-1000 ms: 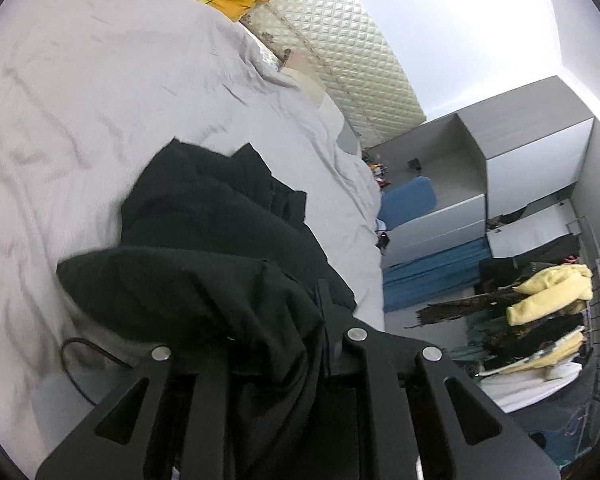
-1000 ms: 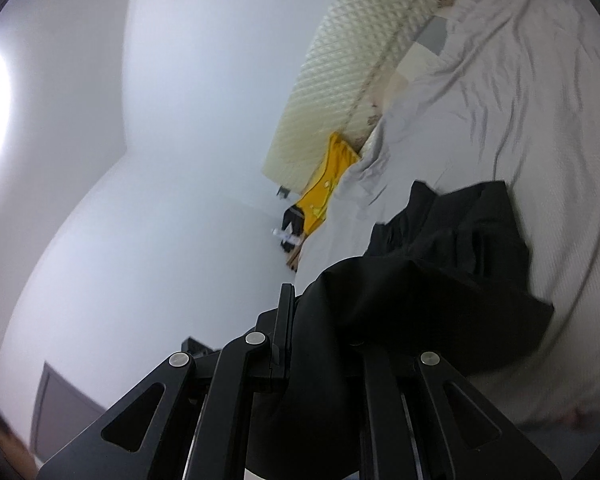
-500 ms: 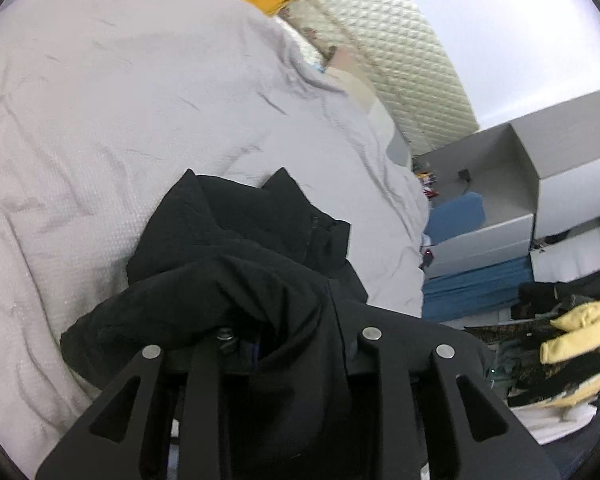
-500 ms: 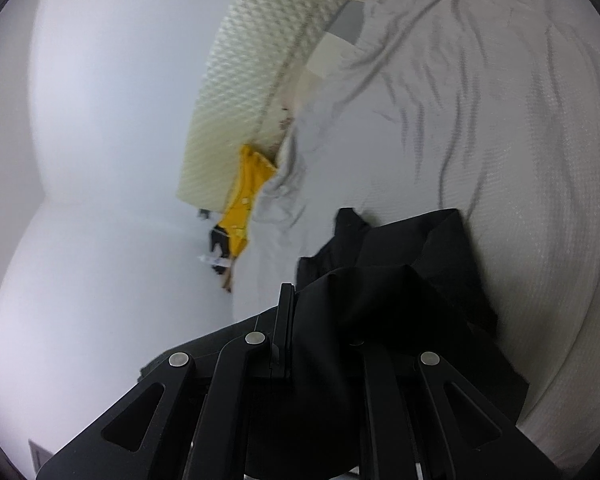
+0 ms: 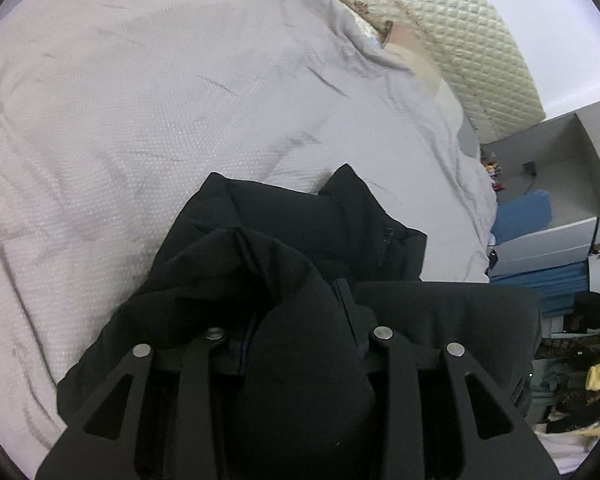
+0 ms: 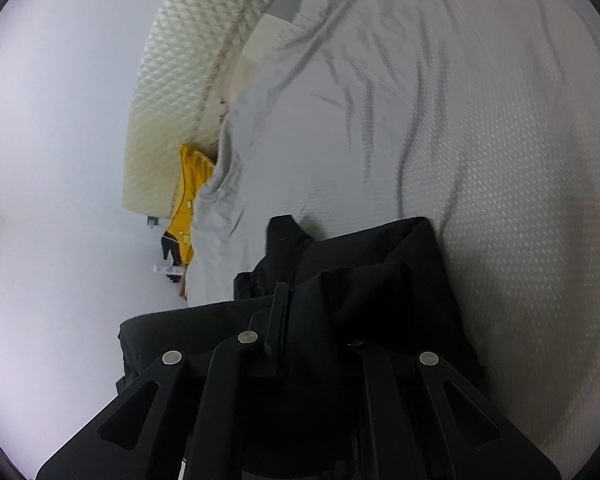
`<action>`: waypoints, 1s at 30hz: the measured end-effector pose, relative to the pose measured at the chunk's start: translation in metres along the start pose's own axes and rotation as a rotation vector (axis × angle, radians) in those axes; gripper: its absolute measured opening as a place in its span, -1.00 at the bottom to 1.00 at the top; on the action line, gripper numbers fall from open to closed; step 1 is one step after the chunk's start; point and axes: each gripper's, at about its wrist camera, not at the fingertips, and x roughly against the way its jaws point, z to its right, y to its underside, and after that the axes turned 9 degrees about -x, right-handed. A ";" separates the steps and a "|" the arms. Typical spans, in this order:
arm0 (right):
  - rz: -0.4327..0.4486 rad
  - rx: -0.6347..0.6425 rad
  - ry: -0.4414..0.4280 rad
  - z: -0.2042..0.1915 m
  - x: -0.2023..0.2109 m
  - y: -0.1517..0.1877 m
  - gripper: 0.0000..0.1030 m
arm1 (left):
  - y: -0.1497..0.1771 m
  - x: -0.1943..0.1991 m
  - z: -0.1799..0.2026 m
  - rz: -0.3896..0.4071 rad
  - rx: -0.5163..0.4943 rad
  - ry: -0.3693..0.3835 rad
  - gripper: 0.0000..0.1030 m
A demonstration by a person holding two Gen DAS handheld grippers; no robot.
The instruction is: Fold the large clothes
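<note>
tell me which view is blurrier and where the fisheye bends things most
Right wrist view: motion-smeared, the bedsheet wrinkles streaked. Left wrist view: sharper, sheet weave crisp, the quilted headboard bowed along the rim. Both: the black garment is too dark for detail.

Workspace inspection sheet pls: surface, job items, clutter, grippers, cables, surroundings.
Surface: bed with wrinkled grey sheet.
Job's things: black garment, bunched, its far part resting on the sheet, its near part lifted.
Clutter: yellow cloth at the headboard end.
Grippers: left gripper and right gripper each have jaws shut on garment fabric.
Cables: nothing seen.
Surroundings: quilted headboard, white wall, grey shelving unit, pile of clothes beside the bed.
</note>
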 end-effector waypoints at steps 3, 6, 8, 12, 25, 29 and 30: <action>-0.004 -0.013 -0.008 0.007 -0.003 -0.003 -0.84 | -0.002 -0.001 0.001 -0.003 0.003 -0.007 -0.30; -0.025 -0.027 -0.050 0.013 0.002 -0.001 -0.76 | -0.002 0.005 -0.003 -0.016 0.019 0.020 -0.17; -0.045 -0.027 -0.077 0.014 0.006 0.000 -0.71 | -0.002 0.013 -0.010 -0.012 0.042 0.049 -0.03; -0.069 0.008 -0.103 0.009 0.022 0.006 -0.48 | 0.006 0.047 -0.020 0.044 0.052 0.111 0.62; 0.217 0.358 0.055 -0.052 0.132 0.048 0.32 | 0.077 0.137 0.044 0.386 -0.359 -0.073 0.62; 0.276 0.505 0.069 -0.080 0.137 0.088 0.32 | 0.107 0.133 0.077 0.460 -0.467 -0.090 0.62; 0.288 0.539 0.075 -0.086 0.135 0.100 0.32 | 0.112 0.131 0.083 0.465 -0.484 -0.097 0.62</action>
